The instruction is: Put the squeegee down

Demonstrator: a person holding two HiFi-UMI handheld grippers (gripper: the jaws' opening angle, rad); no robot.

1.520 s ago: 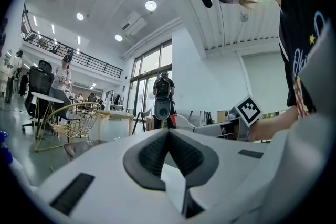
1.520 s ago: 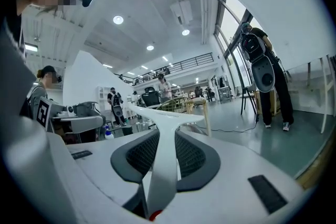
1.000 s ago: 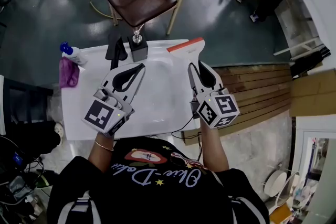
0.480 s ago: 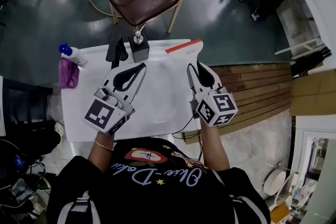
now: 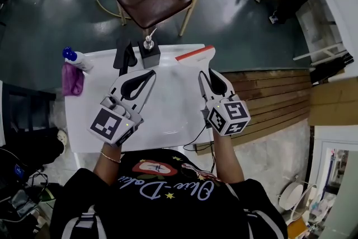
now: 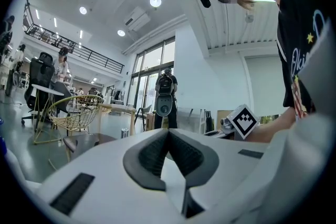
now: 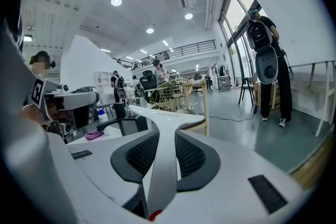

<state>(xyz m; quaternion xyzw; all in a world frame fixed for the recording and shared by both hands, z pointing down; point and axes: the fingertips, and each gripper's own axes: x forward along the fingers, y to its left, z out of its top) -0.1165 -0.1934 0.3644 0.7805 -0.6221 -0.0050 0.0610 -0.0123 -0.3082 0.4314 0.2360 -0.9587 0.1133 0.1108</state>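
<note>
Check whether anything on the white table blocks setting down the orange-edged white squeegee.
Nothing visible does. The white table looks bare around the orange-edged white squeegee that the right gripper grips; the small black block with a chrome knob stands clear to its left.

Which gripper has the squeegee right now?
The right gripper: its jaws clamp the white handle of the squeegee, whose orange-edged blade sticks out ahead. The left gripper is shut with nothing between its jaws.
</note>
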